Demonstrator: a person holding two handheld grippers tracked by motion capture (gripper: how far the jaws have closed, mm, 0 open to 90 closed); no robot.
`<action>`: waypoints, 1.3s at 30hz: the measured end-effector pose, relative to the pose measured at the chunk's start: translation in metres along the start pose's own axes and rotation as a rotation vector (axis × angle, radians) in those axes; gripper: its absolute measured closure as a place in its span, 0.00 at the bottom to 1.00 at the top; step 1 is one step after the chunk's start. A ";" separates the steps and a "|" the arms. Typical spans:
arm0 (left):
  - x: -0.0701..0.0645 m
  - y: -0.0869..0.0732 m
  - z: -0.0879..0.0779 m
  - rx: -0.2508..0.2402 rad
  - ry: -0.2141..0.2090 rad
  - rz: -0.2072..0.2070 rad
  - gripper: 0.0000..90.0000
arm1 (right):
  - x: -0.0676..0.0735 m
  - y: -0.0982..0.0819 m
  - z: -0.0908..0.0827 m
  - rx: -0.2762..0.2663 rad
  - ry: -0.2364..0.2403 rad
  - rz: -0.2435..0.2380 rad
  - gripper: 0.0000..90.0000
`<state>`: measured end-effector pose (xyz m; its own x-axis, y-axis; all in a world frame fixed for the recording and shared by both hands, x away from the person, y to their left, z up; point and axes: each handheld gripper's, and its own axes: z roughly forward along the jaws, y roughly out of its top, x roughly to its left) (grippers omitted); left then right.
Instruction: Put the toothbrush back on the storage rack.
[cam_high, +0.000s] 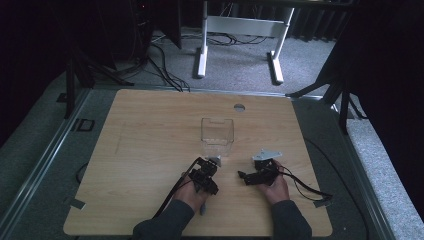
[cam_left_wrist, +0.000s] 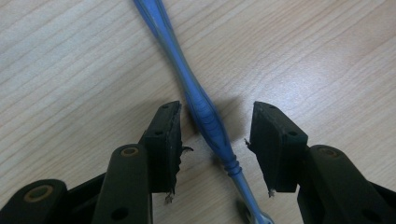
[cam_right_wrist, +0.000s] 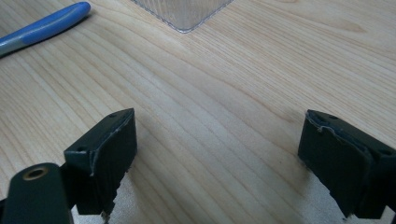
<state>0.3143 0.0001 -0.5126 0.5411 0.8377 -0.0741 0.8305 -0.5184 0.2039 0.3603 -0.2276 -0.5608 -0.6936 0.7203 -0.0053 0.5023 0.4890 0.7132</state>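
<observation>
Blue toothbrush (cam_left_wrist: 205, 119) lies between left gripper (cam_left_wrist: 217, 140) pads, seemingly untouched.

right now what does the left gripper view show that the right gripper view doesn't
The left gripper view shows the left gripper with its jaws open on either side of the blue toothbrush, pads not yet touching its handle, its neck running toward the camera. The right gripper view shows the right gripper open over bare wood and a corner of the clear container. Both show the wooden table and the toothbrush.
</observation>
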 end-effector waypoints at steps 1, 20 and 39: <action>0.000 0.000 0.000 0.000 0.002 -0.004 0.60 | 0.000 0.000 0.000 0.000 0.000 0.000 0.12; 0.000 0.003 0.005 0.058 0.028 0.033 0.72 | 0.000 0.000 0.000 0.000 0.000 -0.001 0.12; 0.003 -0.003 -0.001 0.031 0.090 0.126 0.89 | 0.000 0.000 0.000 0.000 0.000 -0.001 0.12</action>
<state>0.3131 0.0045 -0.5126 0.6281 0.7772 0.0383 0.7615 -0.6240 0.1754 0.3604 -0.2277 -0.5607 -0.6945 0.7195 -0.0062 0.5015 0.4903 0.7128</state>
